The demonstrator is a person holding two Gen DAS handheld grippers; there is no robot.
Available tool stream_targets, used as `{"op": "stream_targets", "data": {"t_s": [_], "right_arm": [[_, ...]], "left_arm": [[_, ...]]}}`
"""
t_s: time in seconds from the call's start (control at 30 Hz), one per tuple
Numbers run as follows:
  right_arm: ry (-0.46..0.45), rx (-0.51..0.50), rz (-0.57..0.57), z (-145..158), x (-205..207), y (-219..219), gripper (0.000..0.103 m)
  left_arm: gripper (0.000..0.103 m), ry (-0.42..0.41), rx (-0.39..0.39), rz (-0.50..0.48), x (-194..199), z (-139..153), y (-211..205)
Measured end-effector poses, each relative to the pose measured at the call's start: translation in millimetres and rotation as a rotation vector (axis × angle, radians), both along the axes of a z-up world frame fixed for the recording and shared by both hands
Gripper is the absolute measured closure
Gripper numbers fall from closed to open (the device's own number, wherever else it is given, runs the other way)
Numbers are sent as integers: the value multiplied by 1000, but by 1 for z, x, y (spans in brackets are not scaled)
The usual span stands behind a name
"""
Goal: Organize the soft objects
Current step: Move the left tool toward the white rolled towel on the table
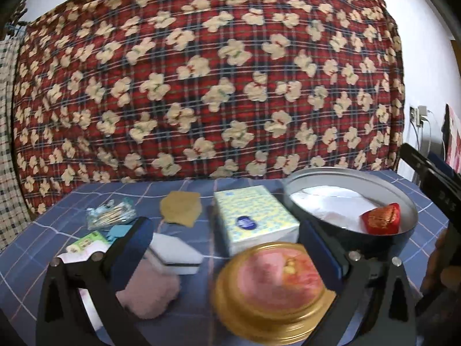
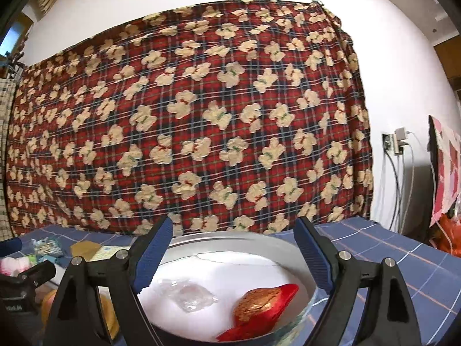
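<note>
Left wrist: tissue pack [image 1: 255, 219] btwn sponge [image 1: 175, 255] & basin [image 1: 353, 201].

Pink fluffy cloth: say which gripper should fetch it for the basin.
Left. The left gripper hangs open above the pink fluffy cloth, which lies by its left finger. The right gripper, also open, hovers over the metal basin, probably farther off.
</note>
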State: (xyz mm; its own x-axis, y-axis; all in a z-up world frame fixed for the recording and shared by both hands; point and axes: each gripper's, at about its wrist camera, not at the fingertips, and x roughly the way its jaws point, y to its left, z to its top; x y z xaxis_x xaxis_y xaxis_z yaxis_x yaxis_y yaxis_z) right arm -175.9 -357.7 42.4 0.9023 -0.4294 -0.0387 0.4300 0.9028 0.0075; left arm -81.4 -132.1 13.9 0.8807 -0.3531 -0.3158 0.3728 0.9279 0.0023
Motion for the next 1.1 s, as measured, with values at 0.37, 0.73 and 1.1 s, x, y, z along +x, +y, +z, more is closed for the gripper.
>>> {"op": "stream_targets", "data": {"t_s": [0.37,0.73,1.1], "right_arm": [[26,51,134,-3,5,52,16],[86,46,335,-10,23,134,16],[146,26,436,-16,33,170,16]], "left_arm": [[0,110,6,55,22,-9,76],[0,287,2,39,33,-26,132],[17,402,94,-40,43,-40,127]]}}
